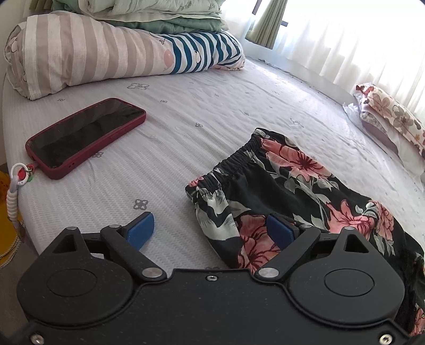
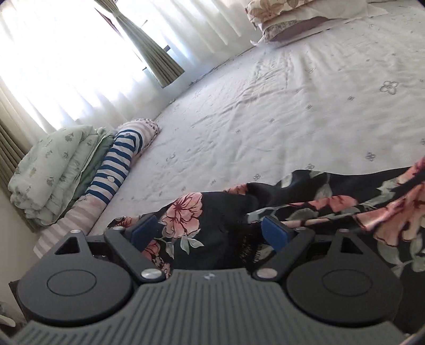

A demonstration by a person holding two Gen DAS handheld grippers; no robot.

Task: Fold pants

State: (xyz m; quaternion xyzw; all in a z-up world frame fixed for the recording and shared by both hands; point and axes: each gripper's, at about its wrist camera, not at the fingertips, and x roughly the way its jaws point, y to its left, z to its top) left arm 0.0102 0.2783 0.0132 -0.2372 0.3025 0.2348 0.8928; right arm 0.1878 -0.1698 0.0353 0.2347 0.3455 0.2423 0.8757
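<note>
I am looking along the left gripper (image 1: 209, 229), and its blue fingers (image 1: 140, 228) are standing wide apart, gripping nothing. The left finger is hanging over the bare bed sheet (image 1: 186, 106), and the right finger is lying over the edge of the pants (image 1: 287, 191). The pants are black with pink flowers, and they are lying on the bed, spreading ahead and to the right of these fingers. Their elastic waistband (image 1: 233, 159) is running just ahead of the right finger. Ahead and to the left of the fingers a phone (image 1: 85, 136) in a dark red case is lying flat on the sheet, well apart from the pants. Far ahead a striped rolled blanket (image 1: 79, 58) is lying under some folded quilts (image 1: 159, 13).

In the right wrist view the right gripper (image 2: 209, 231) is also keeping its fingers (image 2: 143, 231) apart, with the flowered cloth lying between them. I cannot tell if the pads are pressing on it. The pants are stretching away to the right of these fingers, and a flowered pillow (image 2: 287, 10) is lying far ahead.
</note>
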